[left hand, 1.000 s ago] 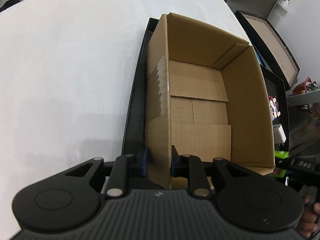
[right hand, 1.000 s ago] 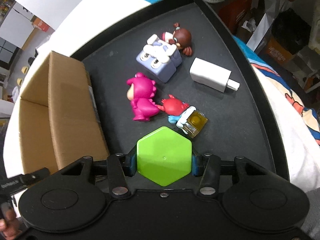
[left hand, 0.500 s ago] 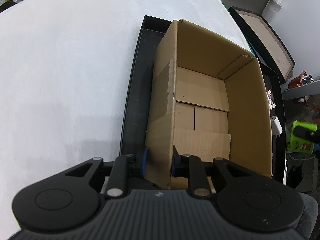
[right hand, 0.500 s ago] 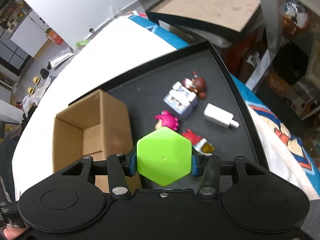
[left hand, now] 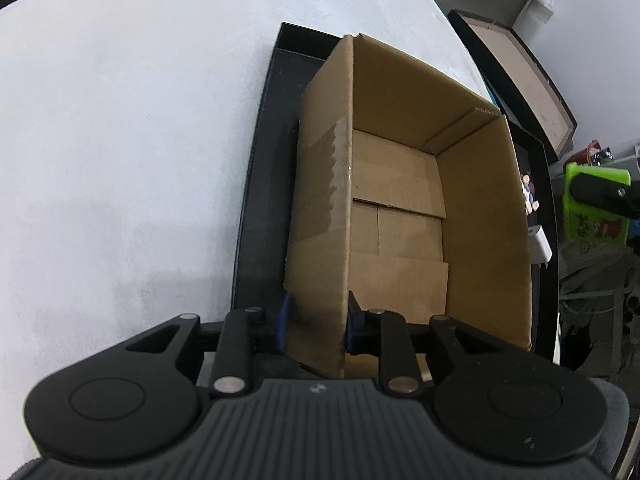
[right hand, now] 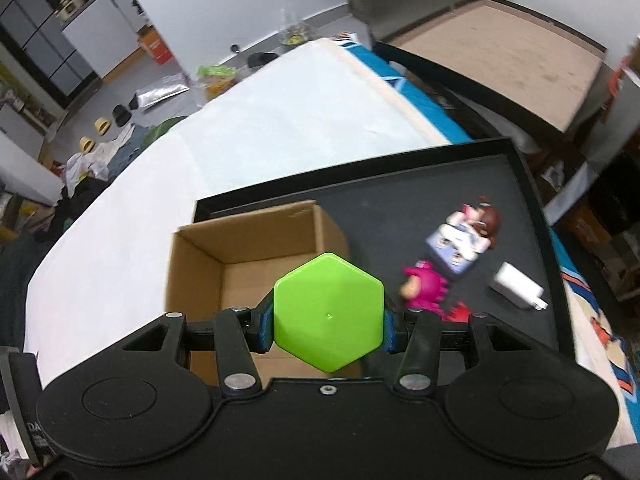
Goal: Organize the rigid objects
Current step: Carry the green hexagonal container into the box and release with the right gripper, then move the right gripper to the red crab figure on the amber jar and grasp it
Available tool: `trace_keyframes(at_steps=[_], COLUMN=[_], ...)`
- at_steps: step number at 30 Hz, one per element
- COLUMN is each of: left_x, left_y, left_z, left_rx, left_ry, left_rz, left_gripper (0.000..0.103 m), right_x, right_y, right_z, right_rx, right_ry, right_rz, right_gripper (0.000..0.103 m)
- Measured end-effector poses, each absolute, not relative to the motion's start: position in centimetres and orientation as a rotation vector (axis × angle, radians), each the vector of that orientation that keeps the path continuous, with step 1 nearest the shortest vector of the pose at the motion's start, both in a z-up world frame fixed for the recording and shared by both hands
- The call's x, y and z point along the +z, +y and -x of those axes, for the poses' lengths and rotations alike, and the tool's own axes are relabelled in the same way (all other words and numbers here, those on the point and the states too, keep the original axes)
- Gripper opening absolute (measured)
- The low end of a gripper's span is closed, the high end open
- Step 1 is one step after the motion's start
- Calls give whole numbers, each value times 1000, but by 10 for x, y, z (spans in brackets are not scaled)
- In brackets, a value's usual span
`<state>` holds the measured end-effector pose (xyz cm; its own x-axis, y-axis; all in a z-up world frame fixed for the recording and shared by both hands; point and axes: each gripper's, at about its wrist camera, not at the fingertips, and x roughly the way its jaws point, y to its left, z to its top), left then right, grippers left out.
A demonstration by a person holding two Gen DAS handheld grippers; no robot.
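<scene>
The right gripper [right hand: 328, 326] is clamped on a green hexagonal box [right hand: 328, 312], one blue pad pressed against each of two opposite sides. The flat hexagonal face of the box looks straight back at the wrist camera, with one corner pointing away from the gripper and one toward it; how far it extends beyond that face is hidden in this view. The gripper tilts downward, held up in the air above the near right corner of an open cardboard box [right hand: 256, 264] that lies ahead and below.

The left gripper [left hand: 316, 322] pinches the near left wall of the cardboard box [left hand: 400, 216], one finger outside and one inside the wall. The long axis of the carton runs straight away from this gripper, and its floor is bare cardboard.

The carton stands in a black tray [right hand: 400, 200]. To the right of the right gripper, on the tray floor, lie a pink figurine [right hand: 424, 290], a pale blue toy with a brown-haired doll [right hand: 460, 244], and a white charger [right hand: 518, 286].
</scene>
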<state>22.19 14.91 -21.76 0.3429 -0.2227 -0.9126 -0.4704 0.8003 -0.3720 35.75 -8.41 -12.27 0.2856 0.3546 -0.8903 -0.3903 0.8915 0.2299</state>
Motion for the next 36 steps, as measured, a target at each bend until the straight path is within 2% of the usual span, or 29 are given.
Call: trace_keyframes(at_steps=[22,24,26,33,36], left_x=[-224,-224,-224,-223,-222], left_y=[154,153,153,152,151], left_z=[-222,-223,-223,-221,-221], left_rx=[116,117,117,127,131], left_ry=[1239,1240,1241,1234,1234], left_rz=[715,711,705,713,703], left_gripper=[25,25,25,25,25], right_x=[-172,-175,-175,-162,-151], right_y=[18,21,22,4,-8], right_z=[-360,-361,-362,-364,-362], right_rx=[560,567,577,618,639], right_ry=[1251,1254,1251,1227,1208], right_rz=[132,124,92,29,14], right_gripper=[48,49,55,56,60])
